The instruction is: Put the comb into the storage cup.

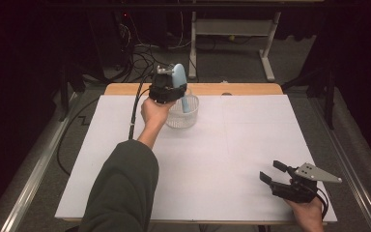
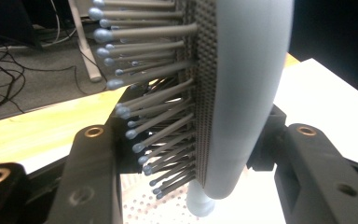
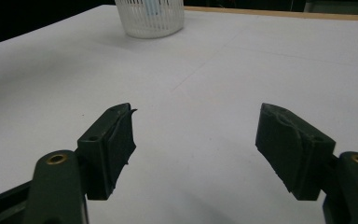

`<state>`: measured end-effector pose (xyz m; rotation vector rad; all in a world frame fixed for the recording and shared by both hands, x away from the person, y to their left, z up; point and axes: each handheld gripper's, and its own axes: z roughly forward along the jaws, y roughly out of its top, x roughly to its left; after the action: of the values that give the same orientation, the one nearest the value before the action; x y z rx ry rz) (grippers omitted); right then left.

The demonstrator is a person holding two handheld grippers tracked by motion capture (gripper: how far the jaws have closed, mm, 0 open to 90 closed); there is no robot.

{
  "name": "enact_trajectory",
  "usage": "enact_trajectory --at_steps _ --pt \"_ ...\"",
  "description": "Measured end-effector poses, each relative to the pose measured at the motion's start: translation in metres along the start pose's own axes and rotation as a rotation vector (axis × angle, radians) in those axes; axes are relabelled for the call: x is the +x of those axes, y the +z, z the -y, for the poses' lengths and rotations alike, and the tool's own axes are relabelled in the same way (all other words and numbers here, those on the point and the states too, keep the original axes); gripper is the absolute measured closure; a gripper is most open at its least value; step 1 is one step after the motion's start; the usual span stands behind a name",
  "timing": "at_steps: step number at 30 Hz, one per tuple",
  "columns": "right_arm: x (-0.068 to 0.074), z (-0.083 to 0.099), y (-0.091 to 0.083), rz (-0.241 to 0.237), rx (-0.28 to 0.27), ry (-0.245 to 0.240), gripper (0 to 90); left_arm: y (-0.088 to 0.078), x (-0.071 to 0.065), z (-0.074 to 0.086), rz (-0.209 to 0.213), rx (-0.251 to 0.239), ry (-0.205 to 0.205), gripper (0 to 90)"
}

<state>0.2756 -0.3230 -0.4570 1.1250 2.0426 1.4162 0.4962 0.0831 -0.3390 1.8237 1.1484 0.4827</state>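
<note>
A pale blue hairbrush [image 1: 180, 82] stands nearly upright, head up, with its handle down inside a white perforated basket [image 1: 182, 117] at the back of the table. My left gripper [image 1: 166, 89] is shut on the brush head. In the left gripper view the brush [image 2: 242, 88] sits between the two black jaws, its ball-tipped bristles pointing left, with the basket's [image 2: 142, 205] dotted wall below. My right gripper [image 1: 274, 172] rests near the table's front right corner, open, with nothing between its fingers. The right gripper view shows the basket [image 3: 150, 17] far ahead.
A white sheet [image 1: 222, 159] covers the table, with a wooden edge [image 1: 241, 89] showing at the back. Cables and metal table legs [image 1: 268, 48] lie on the floor beyond. A dark-sleeved forearm [image 1: 125, 188] reaches in from the front left.
</note>
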Motion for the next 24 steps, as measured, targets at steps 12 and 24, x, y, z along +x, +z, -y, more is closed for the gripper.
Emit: enact_trajectory --at_steps 12,24 --pt "0.000 0.000 0.000 -0.002 -0.001 -0.005 28.3 0.012 -0.003 0.005 0.010 0.016 -0.009 48.3" --pt "0.000 0.000 0.001 -0.001 0.000 -0.004 28.2 0.017 0.006 0.018 0.009 0.023 -0.028 48.0"
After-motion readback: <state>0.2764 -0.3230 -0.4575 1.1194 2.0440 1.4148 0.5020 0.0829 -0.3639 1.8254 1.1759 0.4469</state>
